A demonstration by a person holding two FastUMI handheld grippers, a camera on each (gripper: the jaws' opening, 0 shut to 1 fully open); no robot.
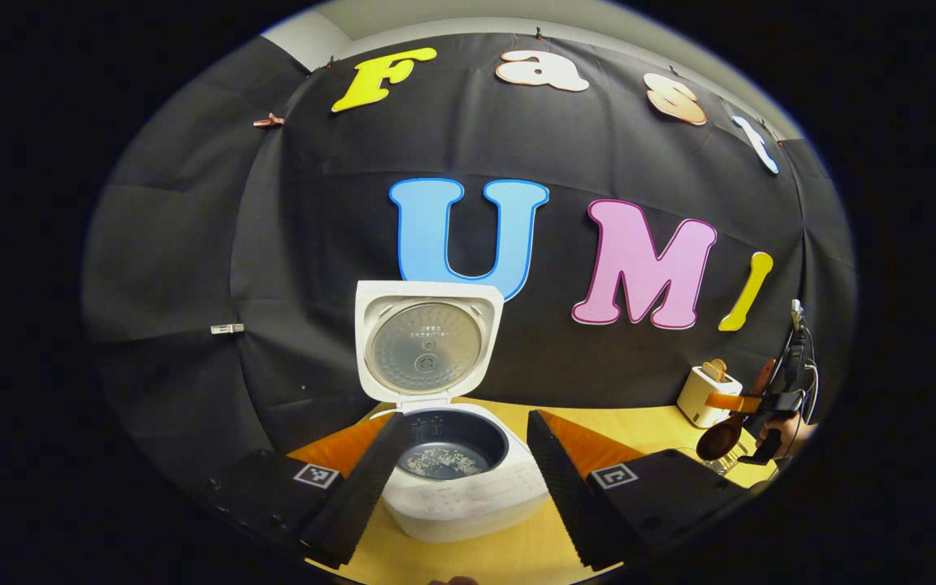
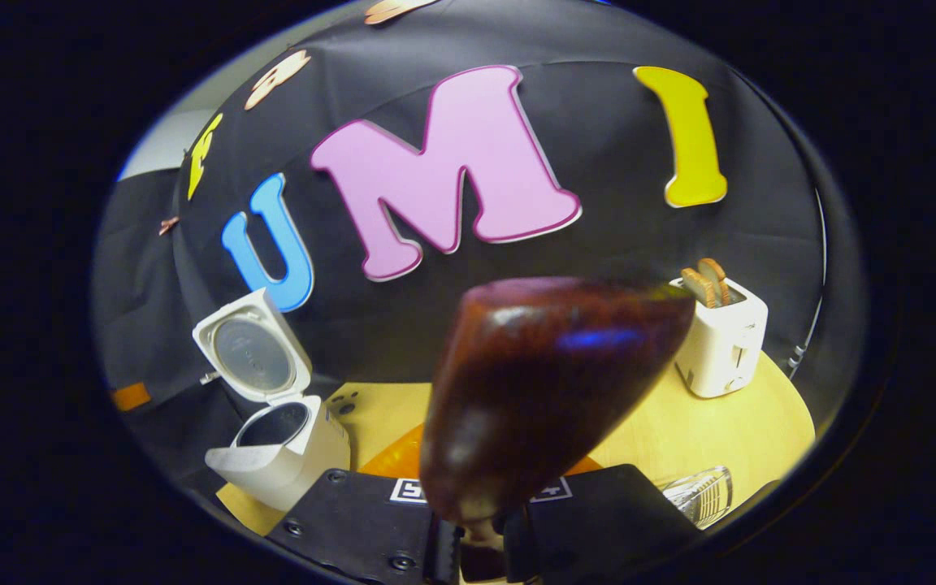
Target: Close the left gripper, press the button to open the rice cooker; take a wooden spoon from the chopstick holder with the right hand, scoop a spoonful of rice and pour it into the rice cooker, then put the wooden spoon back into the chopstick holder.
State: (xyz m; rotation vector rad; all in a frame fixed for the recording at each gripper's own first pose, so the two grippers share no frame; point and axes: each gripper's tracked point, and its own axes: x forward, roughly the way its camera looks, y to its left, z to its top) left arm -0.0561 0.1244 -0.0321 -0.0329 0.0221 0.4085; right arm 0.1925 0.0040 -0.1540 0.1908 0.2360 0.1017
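Right now my right claw grips the wooden spoon by its handle (stiff, light, glossy, probably slippery); left claw gapes before the open rice cooker.

Left gripper hovers low with its fingers spread wide apart. Off to its right, a hand carries the right gripper, fingers pinched tight, tilted up above the table.

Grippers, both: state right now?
Left gripper: jaws open, empty, straddling the view of the white rice cooker.
Right gripper: jaws closed on the dark brown wooden spoon.
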